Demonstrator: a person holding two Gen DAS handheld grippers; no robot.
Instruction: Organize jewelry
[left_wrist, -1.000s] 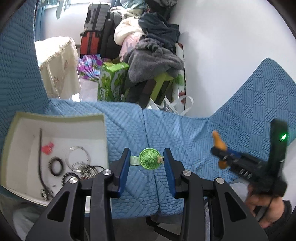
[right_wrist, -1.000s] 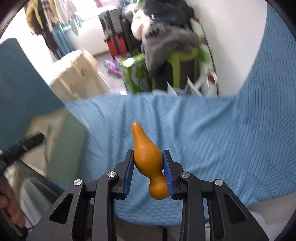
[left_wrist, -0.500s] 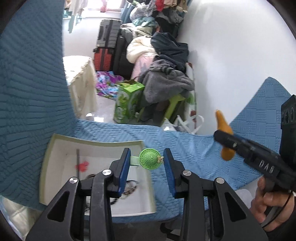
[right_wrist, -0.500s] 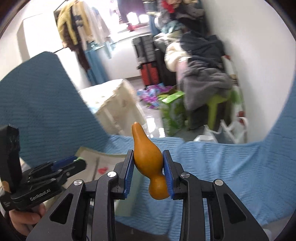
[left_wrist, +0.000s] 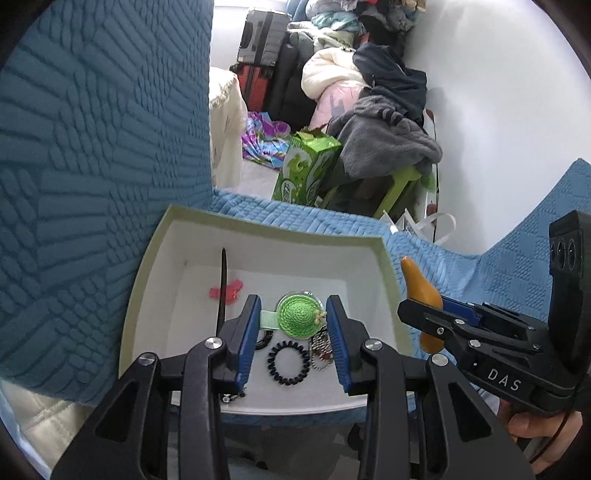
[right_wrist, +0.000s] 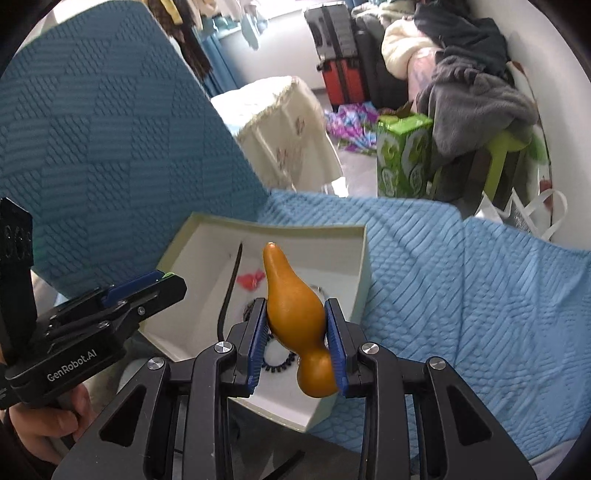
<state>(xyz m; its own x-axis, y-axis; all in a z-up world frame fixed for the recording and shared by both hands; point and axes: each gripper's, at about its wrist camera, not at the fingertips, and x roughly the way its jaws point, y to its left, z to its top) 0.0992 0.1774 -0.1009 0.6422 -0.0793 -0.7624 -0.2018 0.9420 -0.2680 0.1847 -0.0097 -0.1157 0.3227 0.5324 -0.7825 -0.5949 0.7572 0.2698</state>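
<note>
Gourd (right_wrist: 295, 306) sits pinched between my right gripper's (right_wrist: 297, 332) jaws, long axis pointing forward, tip ahead. My left gripper (left_wrist: 293, 325) has a green hat clip (left_wrist: 297, 315) between its jaws, which are half-parted and touching it at both sides. Past both sets of jaws, directly below, lies the box (left_wrist: 388, 266); left hangs over its middle, right nearer its edge. I judge release comes next.

Left gripper (left_wrist: 293, 319) clamps green hat clip (left_wrist: 297, 315) over white box (left_wrist: 146, 258), frame centre. Right gripper (left_wrist: 424, 314) holds orange gourd (left_wrist: 419, 286), lower right.
</note>
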